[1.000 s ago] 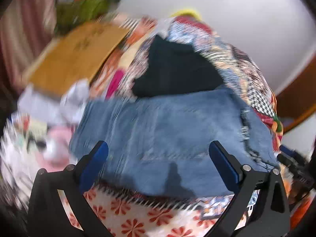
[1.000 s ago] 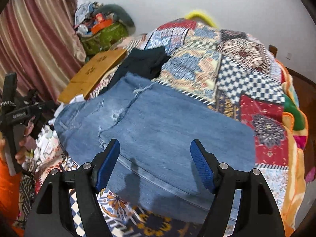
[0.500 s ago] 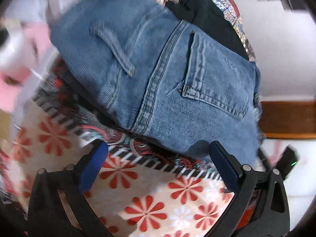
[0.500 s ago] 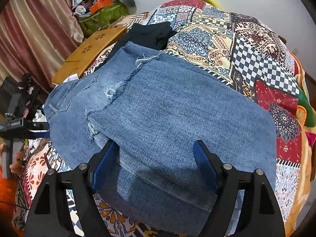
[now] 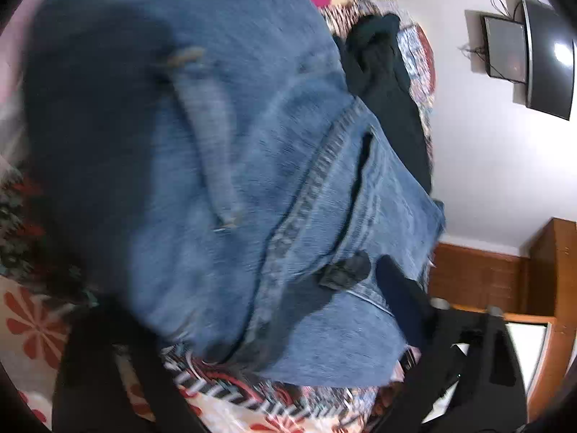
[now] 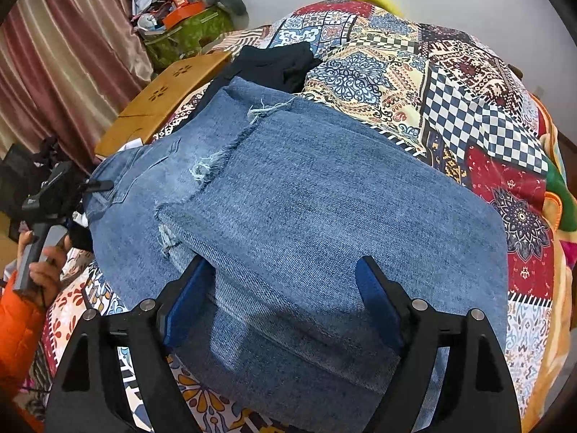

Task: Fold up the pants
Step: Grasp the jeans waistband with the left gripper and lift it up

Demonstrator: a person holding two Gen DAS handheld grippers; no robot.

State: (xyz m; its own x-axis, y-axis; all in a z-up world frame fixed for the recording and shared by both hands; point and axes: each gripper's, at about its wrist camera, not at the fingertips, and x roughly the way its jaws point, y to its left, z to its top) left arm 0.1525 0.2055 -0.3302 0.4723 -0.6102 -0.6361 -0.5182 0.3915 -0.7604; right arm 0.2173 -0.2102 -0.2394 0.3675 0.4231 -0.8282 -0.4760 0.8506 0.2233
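Jeans (image 6: 324, 209) lie folded on the quilt (image 6: 468, 83). Our right gripper (image 6: 285, 288) gapes wide over the fold; left gripper (image 5: 252, 324) likewise unclamped. We should bite every layer squarely.

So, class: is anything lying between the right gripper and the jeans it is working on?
Nothing visible. The right gripper is open with both fingers straddling the folded edge of the jeans, directly at the denim.

Left wrist view presses close over the jeans' (image 5: 223, 166) waist end, blurred; right wrist view looks down their folded legs (image 6: 324, 209); both share the bed
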